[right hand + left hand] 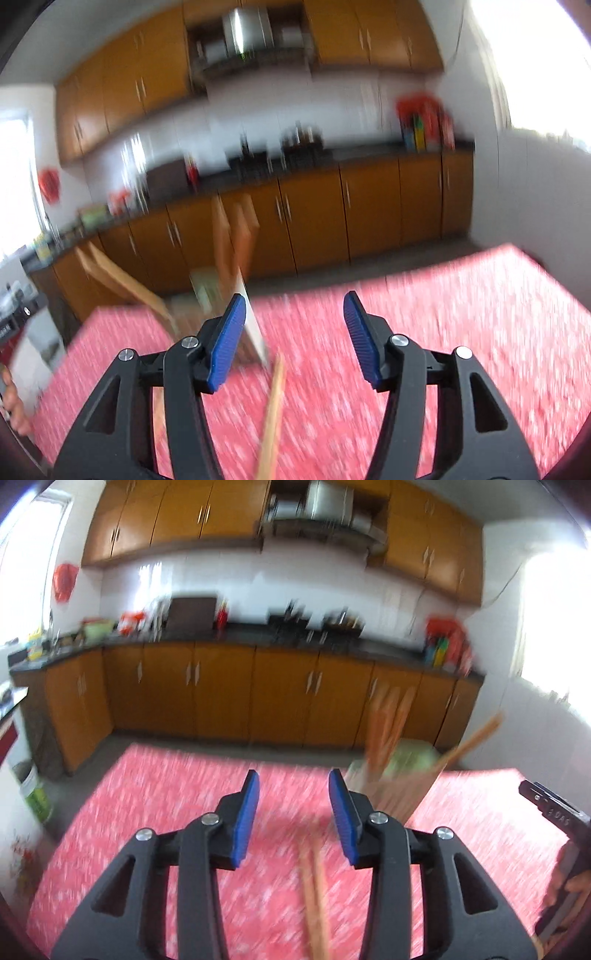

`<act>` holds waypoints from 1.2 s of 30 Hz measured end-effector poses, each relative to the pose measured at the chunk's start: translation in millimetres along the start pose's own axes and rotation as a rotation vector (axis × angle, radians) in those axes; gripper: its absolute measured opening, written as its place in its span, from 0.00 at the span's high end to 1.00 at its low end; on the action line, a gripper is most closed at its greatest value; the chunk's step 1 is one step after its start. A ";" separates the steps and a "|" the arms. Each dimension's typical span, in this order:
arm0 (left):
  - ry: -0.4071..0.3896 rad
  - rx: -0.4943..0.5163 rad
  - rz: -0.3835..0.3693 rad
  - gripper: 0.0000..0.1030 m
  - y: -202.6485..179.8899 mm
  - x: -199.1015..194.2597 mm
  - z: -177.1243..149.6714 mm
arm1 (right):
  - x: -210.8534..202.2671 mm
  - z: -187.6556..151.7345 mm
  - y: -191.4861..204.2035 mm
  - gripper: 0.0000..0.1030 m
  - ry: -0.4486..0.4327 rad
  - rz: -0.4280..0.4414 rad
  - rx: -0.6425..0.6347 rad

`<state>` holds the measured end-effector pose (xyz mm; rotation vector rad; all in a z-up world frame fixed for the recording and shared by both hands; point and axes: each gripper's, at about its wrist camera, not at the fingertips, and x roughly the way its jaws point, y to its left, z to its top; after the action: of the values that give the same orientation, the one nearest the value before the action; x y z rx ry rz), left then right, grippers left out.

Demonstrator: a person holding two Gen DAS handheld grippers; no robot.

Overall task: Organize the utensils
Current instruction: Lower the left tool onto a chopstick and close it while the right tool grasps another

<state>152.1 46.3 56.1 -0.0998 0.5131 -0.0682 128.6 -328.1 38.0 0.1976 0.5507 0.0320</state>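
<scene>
A: Both pairs of fingers?

B: The left gripper point(293, 805) and the right gripper point(295, 326) are spread, pinching nothing, above the red patterned tablecloth point(147, 812).

A: The utensils?

B: Blurred wooden chopsticks point(314, 897) lie on the cloth below the left gripper; the clear utensil holder point(395, 779) stands beyond. Only the right view shows one stick point(273, 413) alone.

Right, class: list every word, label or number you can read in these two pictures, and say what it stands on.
No text reads clearly.
Raised marking on the right tongs' black body: too blurred to read.
Green label on the white bucket: too blurred.
Coloured packets on the counter: too blurred.
</scene>
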 end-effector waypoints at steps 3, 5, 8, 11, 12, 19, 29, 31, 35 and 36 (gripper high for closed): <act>0.119 -0.003 0.014 0.67 9.3 25.1 -35.3 | 38.9 -47.2 -2.7 0.77 0.227 0.056 0.013; 0.197 -0.006 -0.002 0.69 13.8 38.8 -61.0 | 50.8 -71.6 0.9 0.84 0.303 0.094 0.018; 0.281 -0.022 -0.037 0.70 14.7 51.0 -88.1 | 57.3 -91.6 12.0 0.85 0.362 0.133 0.013; 0.314 -0.013 -0.049 0.70 13.9 54.5 -103.0 | 60.2 -99.4 22.0 0.85 0.386 0.139 -0.014; 0.320 -0.011 -0.053 0.70 12.4 54.8 -106.2 | 62.1 -101.4 24.7 0.85 0.396 0.133 -0.026; 0.363 -0.002 -0.084 0.76 -0.7 61.0 -114.1 | 66.7 -110.6 30.0 0.93 0.378 0.041 -0.095; 0.403 0.039 -0.110 0.83 -12.2 69.1 -121.5 | 78.9 -100.2 18.9 0.93 0.353 -0.009 -0.069; 0.408 0.044 -0.117 0.84 -13.6 70.1 -121.8 | 80.1 -99.1 19.2 0.93 0.351 -0.008 -0.067; 0.407 0.095 -0.093 0.89 -20.6 71.9 -125.4 | 78.4 -99.4 17.7 0.93 0.352 -0.005 -0.069; 0.403 0.109 -0.080 0.91 -22.4 71.9 -126.3 | 78.7 -99.3 18.0 0.93 0.353 -0.005 -0.070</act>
<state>151.4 7.7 -85.8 0.0019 0.9064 -0.1965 144.2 -286.3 -81.8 0.1226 0.9007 0.0826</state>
